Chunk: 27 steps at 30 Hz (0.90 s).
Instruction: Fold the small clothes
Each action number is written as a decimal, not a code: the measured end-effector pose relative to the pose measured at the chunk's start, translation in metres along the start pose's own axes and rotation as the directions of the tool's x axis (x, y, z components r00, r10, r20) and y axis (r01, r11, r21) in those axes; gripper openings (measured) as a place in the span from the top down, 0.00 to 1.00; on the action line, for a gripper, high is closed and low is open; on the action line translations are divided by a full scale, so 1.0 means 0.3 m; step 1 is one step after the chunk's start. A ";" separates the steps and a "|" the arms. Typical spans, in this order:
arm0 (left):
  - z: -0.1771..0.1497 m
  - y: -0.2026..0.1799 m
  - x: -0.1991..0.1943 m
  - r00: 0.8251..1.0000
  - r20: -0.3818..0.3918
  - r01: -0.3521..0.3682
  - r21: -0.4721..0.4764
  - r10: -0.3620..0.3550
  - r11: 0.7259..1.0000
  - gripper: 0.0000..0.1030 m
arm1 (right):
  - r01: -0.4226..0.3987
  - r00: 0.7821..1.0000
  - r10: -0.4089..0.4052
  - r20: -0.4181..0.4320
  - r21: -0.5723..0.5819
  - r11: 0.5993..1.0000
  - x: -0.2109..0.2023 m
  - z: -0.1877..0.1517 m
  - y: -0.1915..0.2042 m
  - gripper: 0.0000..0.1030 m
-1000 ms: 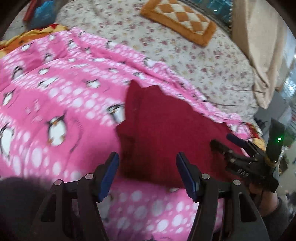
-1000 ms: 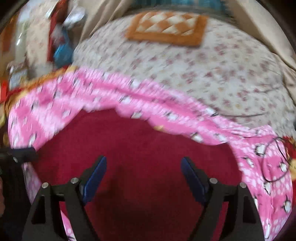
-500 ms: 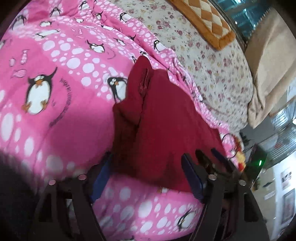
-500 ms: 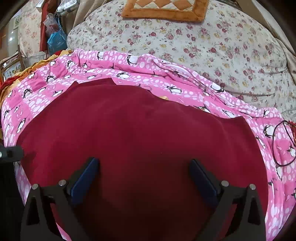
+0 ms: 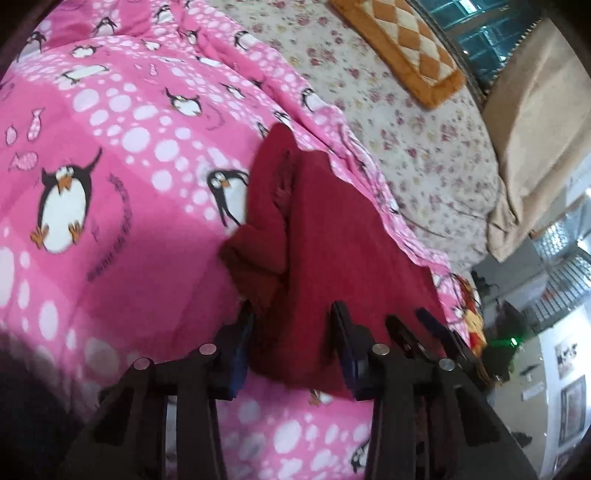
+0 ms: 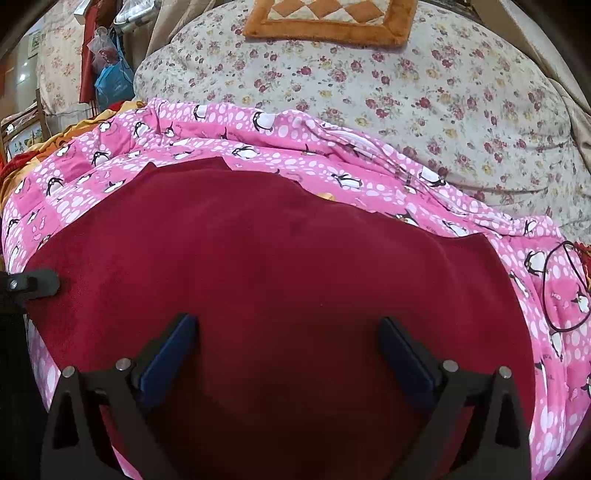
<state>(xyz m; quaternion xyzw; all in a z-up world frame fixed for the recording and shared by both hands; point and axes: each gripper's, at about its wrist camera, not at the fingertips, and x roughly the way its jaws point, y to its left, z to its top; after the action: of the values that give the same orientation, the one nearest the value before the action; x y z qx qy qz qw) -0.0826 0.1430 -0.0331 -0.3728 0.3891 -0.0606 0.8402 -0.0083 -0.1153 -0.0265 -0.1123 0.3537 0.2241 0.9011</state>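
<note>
The left gripper (image 5: 291, 347) has dropped down onto the near edge of the red garment (image 6: 280, 280) within the last second. A second ago it hung above the cloth with its fingers wide; now the fingers have drawn closer together and the cloth's near edge sits between them. They are not pressed shut, and I cannot tell whether they have actually caught the fabric yet. Just beyond the left finger (image 5: 242, 343), the garment is bunched into a rumpled ridge where one side has been turned over itself.

The right gripper (image 6: 284, 350) has also come lower and settled. Its fingers are spread wide, and the red cloth fills the whole space between and ahead of them, lying smooth. From the left camera its tips show just to the right of the left gripper's right finger, over the same near edge.

The garment lies on the pink penguin blanket (image 5: 110, 192), with the flowered bedspread (image 6: 424, 92) and an orange checked cushion (image 6: 328, 16) farther out past the fingertips.

To me this looks like the start of a fold: both tools are lined up along the near hem, ready to pinch it and carry it away across the cloth. The bunched side may need flattening first, or the fold will come out lumpy.
</note>
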 end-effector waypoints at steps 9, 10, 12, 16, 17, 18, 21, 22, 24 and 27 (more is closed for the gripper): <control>0.023 0.027 0.022 0.999 -0.046 0.017 -0.085 -0.021 0.996 0.73 | -0.027 0.999 0.028 -0.035 0.013 1.000 -0.009 0.014 -0.020 0.01; 0.029 0.021 0.018 0.998 -0.058 0.018 -0.086 -0.023 0.996 0.84 | -0.028 0.999 0.029 -0.046 0.017 0.999 -0.012 0.015 -0.022 0.02; 0.037 0.005 0.009 0.998 -0.060 -0.006 -0.076 0.001 0.997 0.91 | -0.026 0.998 0.029 -0.057 0.042 0.999 -0.034 0.038 -0.028 0.05; 0.019 -0.074 -0.005 0.995 0.001 -0.104 0.064 0.104 0.993 0.96 | -0.141 0.990 0.142 -0.001 0.123 0.982 -0.080 0.177 -0.042 0.06; 0.006 -0.108 -0.007 0.989 0.037 -0.146 0.131 0.143 0.981 0.96 | -0.189 0.982 0.191 -0.002 0.147 0.971 -0.071 0.223 -0.042 0.06; -0.003 -0.126 -0.007 0.985 0.060 -0.169 0.173 0.161 0.970 0.96 | -0.254 0.966 0.259 -0.007 0.170 0.952 -0.051 0.278 -0.034 0.06; -0.026 -0.166 -0.002 0.973 0.114 -0.227 0.284 0.202 0.932 0.96 | -0.415 0.898 0.435 -0.057 0.215 0.884 0.061 0.422 0.014 0.06; -0.032 -0.177 -0.001 0.971 0.129 -0.234 0.315 0.203 0.920 0.96 | -0.447 0.877 0.474 -0.080 0.229 0.865 0.114 0.466 0.031 0.06; -0.037 -0.196 -0.002 0.971 0.151 -0.230 0.360 0.187 0.904 0.97 | -0.467 0.845 0.517 -0.136 0.284 0.837 0.220 0.528 0.057 0.06; -0.039 -0.237 -0.003 0.973 0.175 -0.209 0.423 0.147 0.882 0.97 | -0.481 0.763 0.599 -0.241 0.406 0.777 0.382 0.583 0.096 0.07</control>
<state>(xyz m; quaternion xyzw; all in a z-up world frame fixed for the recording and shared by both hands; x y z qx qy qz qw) -0.0781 0.0857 0.0105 -0.1400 0.3389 -0.0430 0.9293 0.1547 0.0101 0.0201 0.1050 0.5602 0.3926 0.7219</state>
